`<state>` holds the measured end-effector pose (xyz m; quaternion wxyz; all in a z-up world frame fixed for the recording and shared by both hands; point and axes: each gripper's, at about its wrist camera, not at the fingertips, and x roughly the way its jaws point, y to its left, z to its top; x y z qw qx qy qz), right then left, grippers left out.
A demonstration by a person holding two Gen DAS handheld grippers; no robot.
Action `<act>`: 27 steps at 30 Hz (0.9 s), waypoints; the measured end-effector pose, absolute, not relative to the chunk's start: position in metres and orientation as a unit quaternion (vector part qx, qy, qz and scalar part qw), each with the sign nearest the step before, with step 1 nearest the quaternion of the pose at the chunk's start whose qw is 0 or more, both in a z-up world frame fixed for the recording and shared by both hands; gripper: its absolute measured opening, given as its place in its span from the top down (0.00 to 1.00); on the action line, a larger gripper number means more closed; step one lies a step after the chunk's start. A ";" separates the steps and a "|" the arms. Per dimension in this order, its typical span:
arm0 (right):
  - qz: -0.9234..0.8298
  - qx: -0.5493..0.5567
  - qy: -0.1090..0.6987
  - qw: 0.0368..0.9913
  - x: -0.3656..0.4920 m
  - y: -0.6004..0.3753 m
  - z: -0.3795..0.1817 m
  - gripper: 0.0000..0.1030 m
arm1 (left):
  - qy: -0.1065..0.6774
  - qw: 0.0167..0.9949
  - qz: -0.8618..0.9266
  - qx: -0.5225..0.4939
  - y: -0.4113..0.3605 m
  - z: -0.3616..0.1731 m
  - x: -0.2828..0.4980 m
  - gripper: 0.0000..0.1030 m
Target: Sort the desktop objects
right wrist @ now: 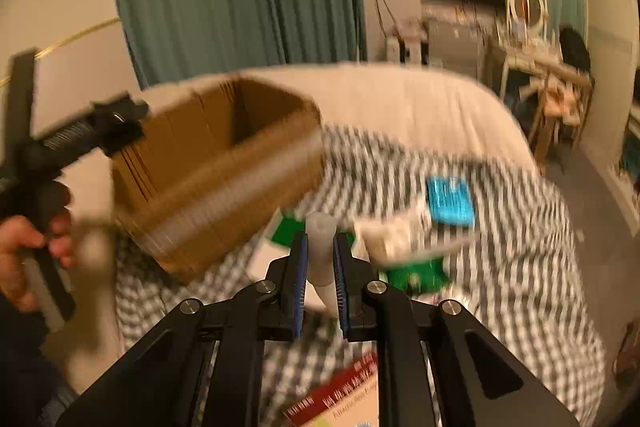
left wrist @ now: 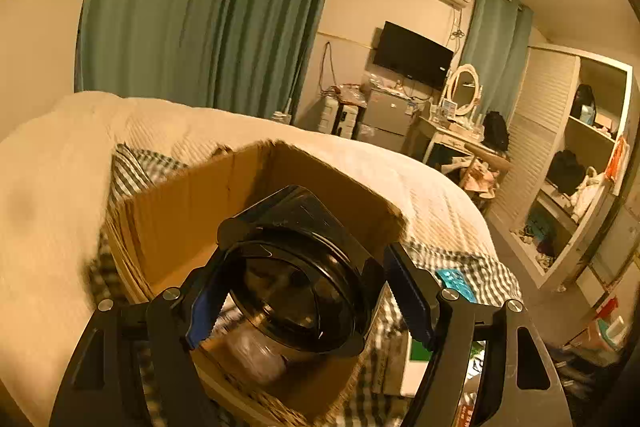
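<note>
In the left wrist view my left gripper [left wrist: 308, 303] is spread wide over the open cardboard box [left wrist: 180, 211]. Its blue pads [left wrist: 204, 311] press on both sides of a round black container [left wrist: 300, 291] with a see-through lower part. The container hangs inside the box's opening. In the right wrist view my right gripper [right wrist: 321, 241] is shut on a white tube [right wrist: 320, 223] that stands upright between the pads, above the checked cloth [right wrist: 500, 267]. The cardboard box [right wrist: 224, 163] lies to its upper left. A hand [right wrist: 24, 259] holds the left gripper's handle at the box's left rim.
On the checked cloth lie a blue packet [right wrist: 450, 201], a white item [right wrist: 392, 235], a green pack [right wrist: 416, 275] and a red-edged box [right wrist: 344, 391]. A cream quilt [left wrist: 60, 167] covers the bed behind the box. A dresser and shelves stand at the far right.
</note>
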<state>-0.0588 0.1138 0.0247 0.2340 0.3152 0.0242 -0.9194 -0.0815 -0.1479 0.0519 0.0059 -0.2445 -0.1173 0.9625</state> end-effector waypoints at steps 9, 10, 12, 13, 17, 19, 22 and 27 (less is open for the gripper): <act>-0.917 0.249 0.045 0.308 -0.086 0.038 0.121 0.88 | -0.103 0.005 0.943 -0.317 -0.174 0.036 -0.126 0.01; -0.916 0.244 0.048 0.314 -0.093 0.022 0.128 0.88 | -0.101 -0.003 0.942 -0.320 -0.179 0.035 -0.127 0.00; -0.919 0.229 0.052 0.318 -0.102 -0.001 0.134 0.88 | -0.100 -0.009 0.937 -0.333 -0.185 0.031 -0.128 0.00; -0.918 0.225 0.052 0.322 -0.107 -0.012 0.134 0.88 | -0.100 -0.009 0.936 -0.336 -0.184 0.031 -0.126 0.00; -0.919 0.243 0.022 0.310 -0.133 -0.044 0.119 0.80 | -0.086 -0.017 0.940 -0.331 -0.185 0.031 -0.114 0.00; -0.922 0.262 0.009 0.286 -0.141 -0.049 0.110 0.39 | -0.073 -0.017 0.940 -0.331 -0.184 0.030 -0.108 0.00; -0.923 0.268 -0.018 0.276 -0.132 -0.034 0.103 0.38 | -0.053 -0.023 0.944 -0.326 -0.179 0.029 -0.097 0.00; -0.934 0.260 0.005 0.246 -0.093 0.020 0.106 0.26 | -0.053 0.010 0.950 -0.309 -0.158 0.042 -0.076 0.00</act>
